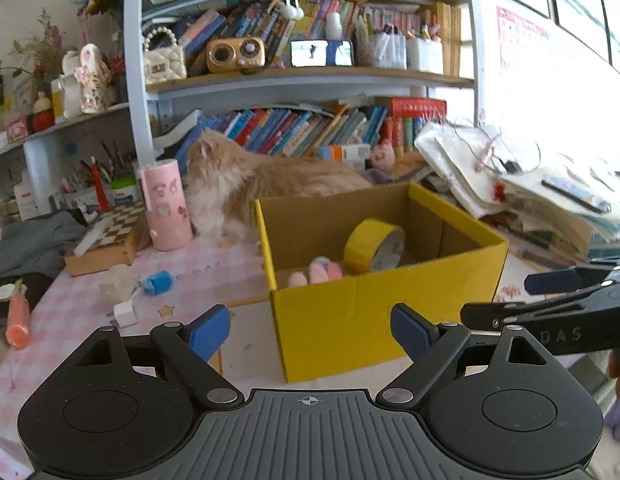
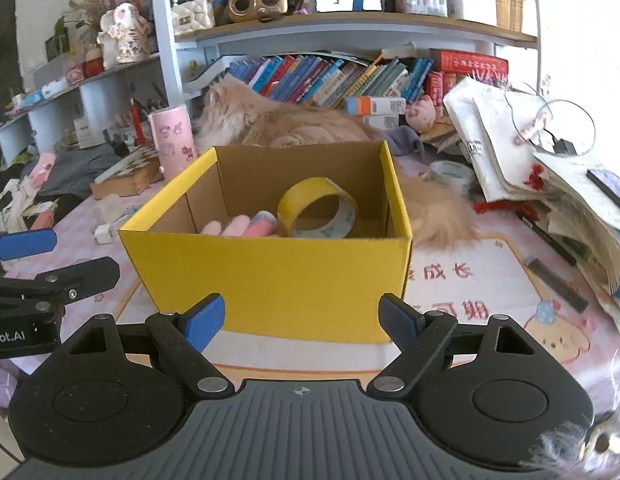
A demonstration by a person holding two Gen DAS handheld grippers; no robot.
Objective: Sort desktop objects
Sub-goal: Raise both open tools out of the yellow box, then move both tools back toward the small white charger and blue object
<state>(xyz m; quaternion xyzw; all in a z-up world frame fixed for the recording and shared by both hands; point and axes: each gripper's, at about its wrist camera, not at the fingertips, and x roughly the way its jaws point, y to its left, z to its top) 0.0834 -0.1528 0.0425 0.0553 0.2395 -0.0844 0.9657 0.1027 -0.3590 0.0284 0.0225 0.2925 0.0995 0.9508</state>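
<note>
A yellow cardboard box (image 2: pixel 269 276) stands open on the bench (image 2: pixel 490 280), which is covered with a pink patterned cloth. Inside the box a roll of yellow tape (image 2: pixel 318 212) stands on its edge toward the right, and a small pink soft toy (image 2: pixel 237 226) lies beside it at the left, close to the near wall.

The left gripper (image 1: pixel 310 330) hovers in front of the box's near left corner, its jaws spread wide with nothing between them. The right gripper (image 2: pixel 301 322) faces the box's near wall squarely; its jaws are spread as well and hold nothing. Each gripper shows at the edge of the other's view, side by side and apart.

A fluffy cream-coloured cat (image 2: pixel 285 124) lies just behind the box, its tail (image 2: pixel 438 216) trailing round the box's right side onto the cloth. To the left of the box stand a pink cylinder with stickers (image 1: pixel 165 204) and a chessboard box (image 1: pixel 109 240). Nearer, on the cloth, lie a small blue object (image 1: pixel 159 282), a white charger plug (image 1: pixel 125 312) and an orange tube (image 1: pixel 17 320) at the bench's left edge. A clear roll of tape (image 2: pixel 450 174) sits behind the box to the right, near a leaning heap of papers and books (image 2: pixel 550 184). Behind everything, shelves (image 2: pixel 350 28) carry rows of books, a small radio and a white handbag.
</note>
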